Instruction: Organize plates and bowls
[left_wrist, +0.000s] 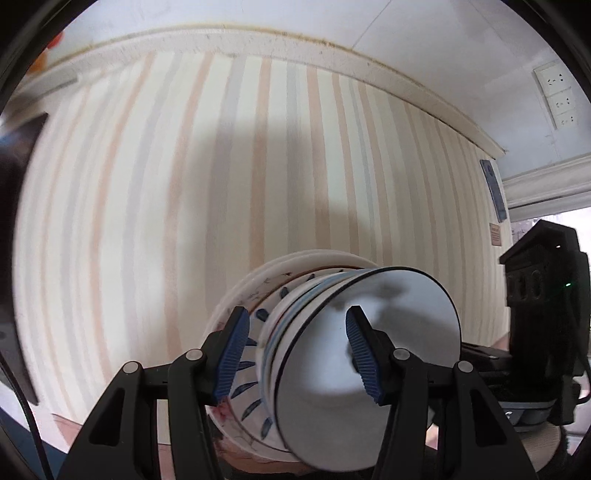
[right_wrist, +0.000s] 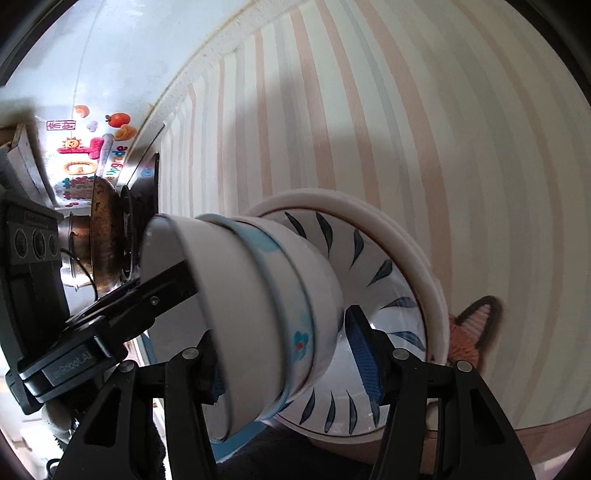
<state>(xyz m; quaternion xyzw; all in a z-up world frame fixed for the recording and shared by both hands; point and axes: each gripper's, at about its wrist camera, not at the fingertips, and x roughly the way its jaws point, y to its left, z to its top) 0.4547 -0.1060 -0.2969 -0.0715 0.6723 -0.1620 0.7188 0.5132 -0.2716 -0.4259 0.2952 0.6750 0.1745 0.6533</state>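
Observation:
A nested stack shows in both views. Its top white bowl (left_wrist: 399, 350) has a thin black rim, and under it sit a blue-banded bowl (right_wrist: 275, 269), a dish with dark blue strokes (right_wrist: 391, 284) and a wide white plate (right_wrist: 373, 206). My left gripper (left_wrist: 299, 347) is closed across the bowl walls, one pad inside the top bowl and the other outside on the blue-stroke dish (left_wrist: 255, 373). My right gripper (right_wrist: 291, 369) clamps the opposite side. One of its pads lies on the blue-stroke dish and the other is mostly hidden behind the top bowl (right_wrist: 221, 302). The left gripper's finger (right_wrist: 166, 284) reaches into that bowl.
A pastel striped surface (left_wrist: 184, 184) fills the background, with a white border and wall sockets (left_wrist: 557, 96). A dark pot (right_wrist: 105, 236) and colourful stickers (right_wrist: 85, 155) lie to the left. An orange fox-ear shape (right_wrist: 472, 328) pokes out behind the plate. The right gripper's black body (left_wrist: 543, 295) is close by.

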